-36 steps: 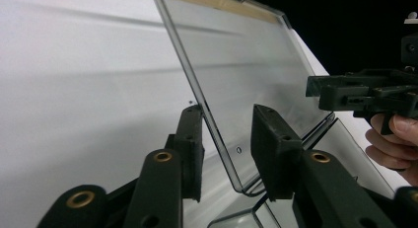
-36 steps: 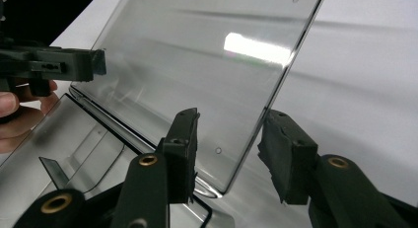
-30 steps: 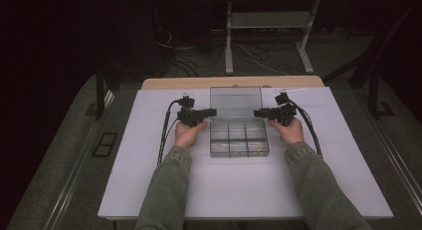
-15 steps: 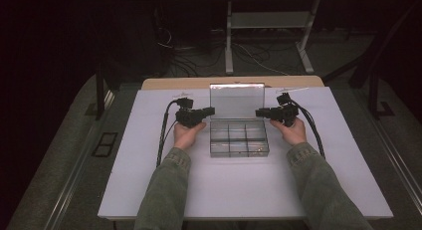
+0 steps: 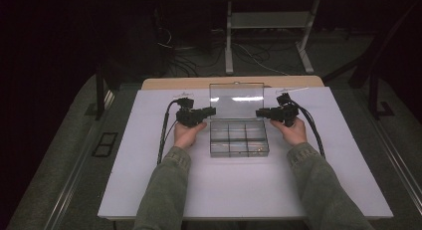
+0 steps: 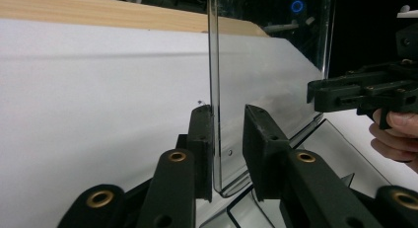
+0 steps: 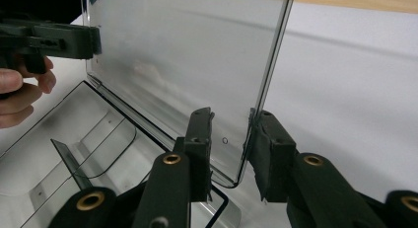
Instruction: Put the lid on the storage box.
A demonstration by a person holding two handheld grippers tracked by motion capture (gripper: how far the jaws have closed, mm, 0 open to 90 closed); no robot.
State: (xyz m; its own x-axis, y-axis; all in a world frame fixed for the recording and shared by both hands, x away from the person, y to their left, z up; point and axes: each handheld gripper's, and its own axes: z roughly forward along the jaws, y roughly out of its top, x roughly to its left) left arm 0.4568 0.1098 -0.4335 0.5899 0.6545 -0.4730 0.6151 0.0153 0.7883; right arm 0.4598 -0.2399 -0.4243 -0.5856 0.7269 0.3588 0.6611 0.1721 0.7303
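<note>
Lid (image 5: 237, 97) stood upright on box (image 5: 239, 139). L gripper (image 6: 227, 139) and R gripper (image 7: 231, 139): jaws part-open astride lid edges; one pad touching, no firm clamp seen.

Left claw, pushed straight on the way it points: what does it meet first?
The left claw already straddles the upright clear lid's edge, so probably the lid itself; beyond it stands the right claw, depth unclear.

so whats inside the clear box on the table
The clear compartment box stands open, its lid upright. Dividers split it into compartments; a few small bits lie in the front right one, too small to identify. The rest look bare.
</note>
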